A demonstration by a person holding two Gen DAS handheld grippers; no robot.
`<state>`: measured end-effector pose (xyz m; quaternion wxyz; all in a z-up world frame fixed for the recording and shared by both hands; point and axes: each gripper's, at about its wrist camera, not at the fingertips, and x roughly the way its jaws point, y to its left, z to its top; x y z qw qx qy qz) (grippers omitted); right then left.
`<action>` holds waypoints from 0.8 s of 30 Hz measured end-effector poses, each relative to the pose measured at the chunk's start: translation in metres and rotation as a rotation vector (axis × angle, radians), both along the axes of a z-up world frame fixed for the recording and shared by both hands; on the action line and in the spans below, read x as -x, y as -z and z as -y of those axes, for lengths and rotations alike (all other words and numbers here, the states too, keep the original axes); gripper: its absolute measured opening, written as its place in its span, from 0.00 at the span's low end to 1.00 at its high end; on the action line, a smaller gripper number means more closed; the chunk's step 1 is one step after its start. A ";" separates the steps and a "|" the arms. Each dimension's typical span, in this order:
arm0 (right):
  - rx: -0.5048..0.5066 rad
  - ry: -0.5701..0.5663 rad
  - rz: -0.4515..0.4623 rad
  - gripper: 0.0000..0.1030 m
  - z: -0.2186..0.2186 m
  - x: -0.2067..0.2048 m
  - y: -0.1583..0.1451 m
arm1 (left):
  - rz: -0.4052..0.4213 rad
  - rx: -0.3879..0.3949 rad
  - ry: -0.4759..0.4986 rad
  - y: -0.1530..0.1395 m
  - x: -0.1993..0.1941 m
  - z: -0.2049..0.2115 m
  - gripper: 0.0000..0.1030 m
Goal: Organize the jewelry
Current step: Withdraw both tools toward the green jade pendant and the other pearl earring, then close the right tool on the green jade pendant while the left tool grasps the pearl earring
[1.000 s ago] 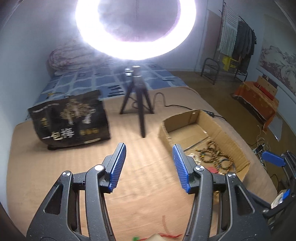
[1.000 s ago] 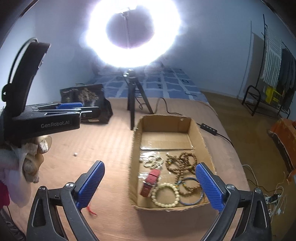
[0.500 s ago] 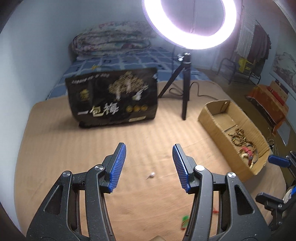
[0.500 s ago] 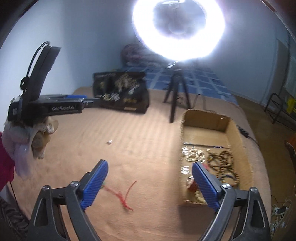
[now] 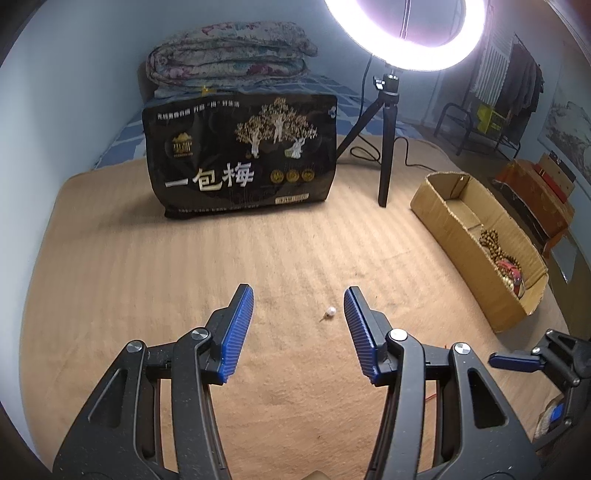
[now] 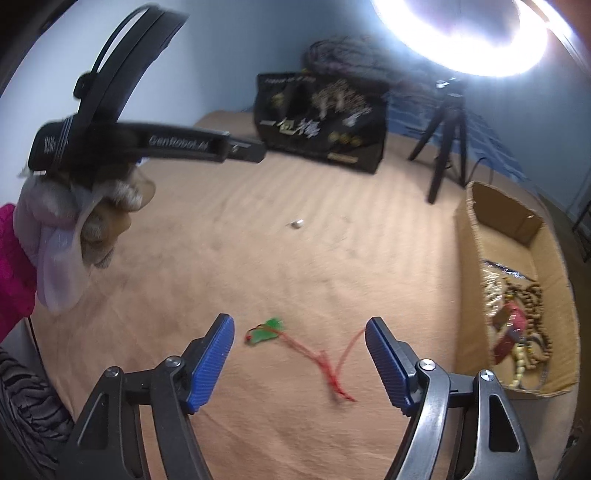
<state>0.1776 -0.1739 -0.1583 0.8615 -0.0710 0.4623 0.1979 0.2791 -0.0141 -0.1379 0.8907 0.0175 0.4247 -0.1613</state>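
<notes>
both grippers stand wide apart and hold nothing. left gripper (image 5: 298, 325) hovers low over the tan blanket (image 5: 147, 280), its blue ribbed pads (image 5: 236, 332) spread with bare cloth between them; a small pearl earring (image 5: 330, 312) lies on the blanket just inside the right-hand pad, not touching it. seen from the right wrist camera, this gripper's black body reaches in from the near left, gripped from below by a gloved hand (image 6: 85, 218) with a pink sleeve behind it, well above the blanket.

right gripper (image 6: 299, 354) also hovers with its fingers splayed, clamped on nothing. just beyond its left pad lies a green pendant (image 6: 267, 328) on a red cord (image 6: 325, 365), the cord trailing right and near across the gap between the pads. whether any pad touches the cord cannot be told through the blur.

farther out on the blanket sits the same small pearl piece, pale and smeared in this view. a cardboard box (image 5: 458, 236) lies along the right side, holding brown bead bracelets (image 6: 532, 302) and a red item (image 6: 511, 328) at its near end. at the far edge a black printed bag (image 5: 240, 158) stands upright, with a ring light (image 5: 406, 33) on a tripod to its right.
</notes>
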 end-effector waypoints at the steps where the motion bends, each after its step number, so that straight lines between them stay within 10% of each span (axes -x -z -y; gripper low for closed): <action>1: -0.001 -0.005 -0.007 0.73 -0.002 0.000 0.003 | -0.011 -0.003 0.004 0.004 0.000 -0.001 0.47; 24: 0.070 -0.088 -0.087 0.39 -0.032 -0.006 0.062 | -0.084 -0.027 0.098 0.047 -0.005 0.015 0.39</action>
